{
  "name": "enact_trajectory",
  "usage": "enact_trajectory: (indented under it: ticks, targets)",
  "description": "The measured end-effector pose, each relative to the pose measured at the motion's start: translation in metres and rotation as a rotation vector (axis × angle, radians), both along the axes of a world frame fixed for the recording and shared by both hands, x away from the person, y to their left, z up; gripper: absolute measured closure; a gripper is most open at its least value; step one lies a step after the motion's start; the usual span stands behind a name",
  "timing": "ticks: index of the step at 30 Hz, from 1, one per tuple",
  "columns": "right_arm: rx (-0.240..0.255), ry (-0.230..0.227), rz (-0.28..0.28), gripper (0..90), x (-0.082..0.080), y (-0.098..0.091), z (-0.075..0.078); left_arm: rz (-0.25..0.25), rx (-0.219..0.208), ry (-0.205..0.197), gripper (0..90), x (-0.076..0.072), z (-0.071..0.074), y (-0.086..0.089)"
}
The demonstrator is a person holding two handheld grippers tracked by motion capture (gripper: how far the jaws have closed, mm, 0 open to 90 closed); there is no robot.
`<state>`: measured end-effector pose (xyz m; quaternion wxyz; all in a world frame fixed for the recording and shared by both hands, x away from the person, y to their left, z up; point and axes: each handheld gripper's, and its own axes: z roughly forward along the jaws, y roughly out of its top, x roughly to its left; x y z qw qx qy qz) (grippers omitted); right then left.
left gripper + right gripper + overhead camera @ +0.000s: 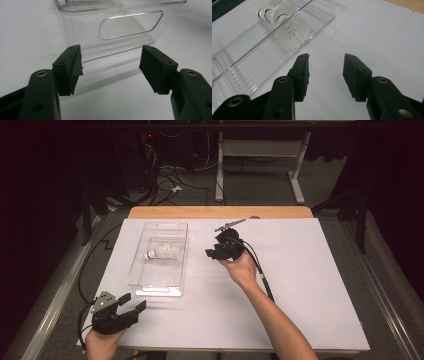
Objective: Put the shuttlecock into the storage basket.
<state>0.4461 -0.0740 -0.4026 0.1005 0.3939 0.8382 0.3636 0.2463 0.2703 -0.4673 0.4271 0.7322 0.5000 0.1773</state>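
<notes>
Leftmost, near the front corner of the worktop (300,285), the left tongs (131,303) rest low in the person's left hand (102,340), their jaws spread wide with nothing between them; in the left gripper view they (110,66) face the near end wall of a clear plastic tray (120,27), close to it but apart, with the tray's handle cut-out straight ahead. Next along, that tray (150,285) lies lengthwise on the white sheet that covers the worktop, and inside it, toward the far half, lies a white shuttlecock (162,252) on its side with its cork end pointing left in the high view. In the right gripper view there look to be two shuttlecocks (287,27) nested or lying close together behind the tray's long wall (242,60), their blue-banded corks toward the upper left. Just right of the tray, above the sheet, the right tongs (210,253) are held in the right hand (240,267), pointing left toward the tray; their jaws stand about half open and bare, in the right gripper view (325,72) over blank sheet beside the tray's wall
</notes>
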Motion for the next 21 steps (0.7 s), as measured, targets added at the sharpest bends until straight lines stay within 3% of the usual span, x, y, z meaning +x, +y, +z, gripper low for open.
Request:
enact_trajectory:
  ticks: [21]
  targets:
    - [0.026, -0.003, -0.036, 54.9, -0.005, -0.031, -0.007, 0.004, 0.0, 0.0, 35.0, -0.001, 0.0, 0.0]
